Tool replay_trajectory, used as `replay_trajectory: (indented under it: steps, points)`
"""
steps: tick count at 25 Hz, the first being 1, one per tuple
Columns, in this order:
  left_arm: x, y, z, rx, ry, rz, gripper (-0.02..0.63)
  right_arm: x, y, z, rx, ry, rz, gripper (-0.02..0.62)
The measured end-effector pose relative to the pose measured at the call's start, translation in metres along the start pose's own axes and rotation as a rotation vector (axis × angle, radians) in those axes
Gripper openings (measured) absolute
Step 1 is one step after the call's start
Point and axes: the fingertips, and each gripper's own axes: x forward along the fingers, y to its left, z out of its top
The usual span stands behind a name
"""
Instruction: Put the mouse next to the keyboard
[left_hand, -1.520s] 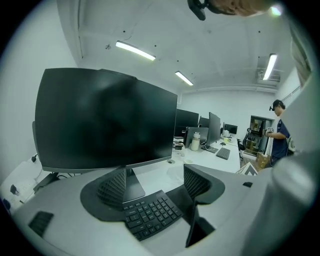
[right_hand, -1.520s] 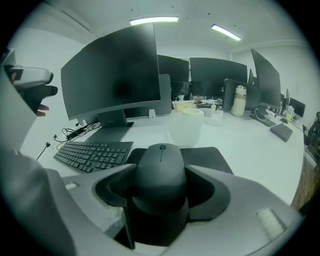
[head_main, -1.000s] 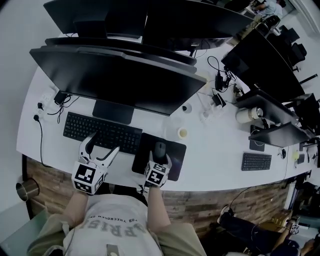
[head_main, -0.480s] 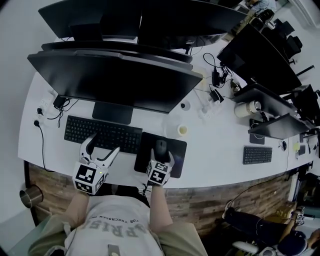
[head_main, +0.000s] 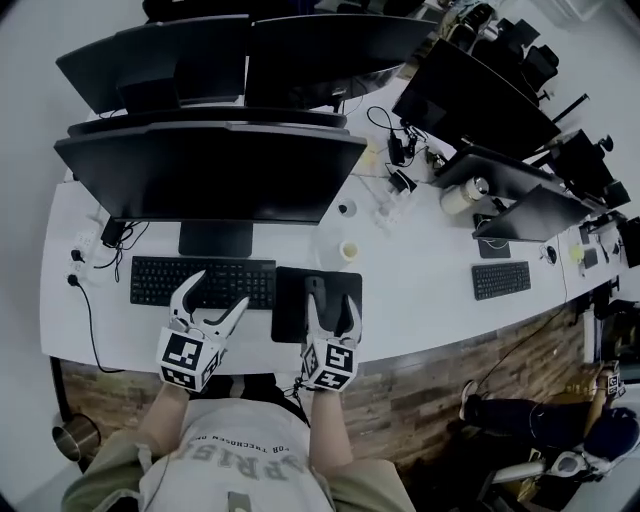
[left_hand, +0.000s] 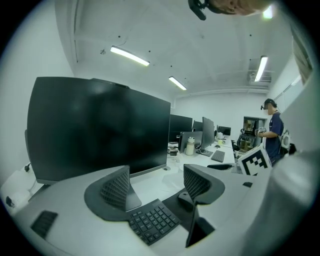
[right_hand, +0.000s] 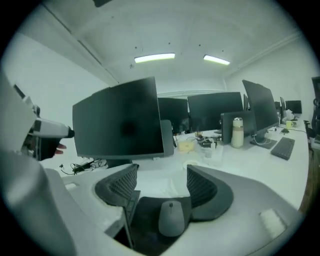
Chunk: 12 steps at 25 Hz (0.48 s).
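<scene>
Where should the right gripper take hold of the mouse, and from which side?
Grip the mouse by its two long flanks, near the middle, coming from its near, rounded end. It lies flat on the mouse pad, scroll wheel pointing away, already lined up between the open jaws of the right gripper.

"What's that worktop (head_main: 420, 290) like?"

"White and curved, with a wood-grain front. A black keyboard (head_main: 155, 280) lies near the front edge, and a dark mouse pad (head_main: 290, 300) sits just beside it on the right."

"And further back?"

"A monitor foot (head_main: 213, 240) stands right behind the keyboard, and there's a small round cup (head_main: 349, 250) beyond the pad. Cables (head_main: 108, 236) tangle at the left end. A second, smaller keyboard (head_main: 501, 280) lies well off to the right."
</scene>
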Motion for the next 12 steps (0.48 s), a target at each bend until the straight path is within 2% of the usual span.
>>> replay_trajectory:
  steps: [5, 8, 10, 12]
  points:
    - [-0.006, -0.017, 0.022, 0.036, -0.08, -0.063, 0.338, -0.041, 0.025, 0.053, 0.024, -0.145, 0.064, 0.299]
    - [-0.013, -0.023, 0.027, 0.043, -0.114, -0.088, 0.295, -0.062, 0.038, 0.072, 0.011, -0.202, 0.061, 0.297]
    - [-0.019, -0.027, 0.031, 0.045, -0.136, -0.11, 0.254, -0.076, 0.044, 0.079, -0.031, -0.223, 0.036, 0.268]
    - [-0.025, -0.031, 0.037, 0.047, -0.157, -0.141, 0.22, -0.088, 0.051, 0.084, -0.084, -0.237, 0.0, 0.191]
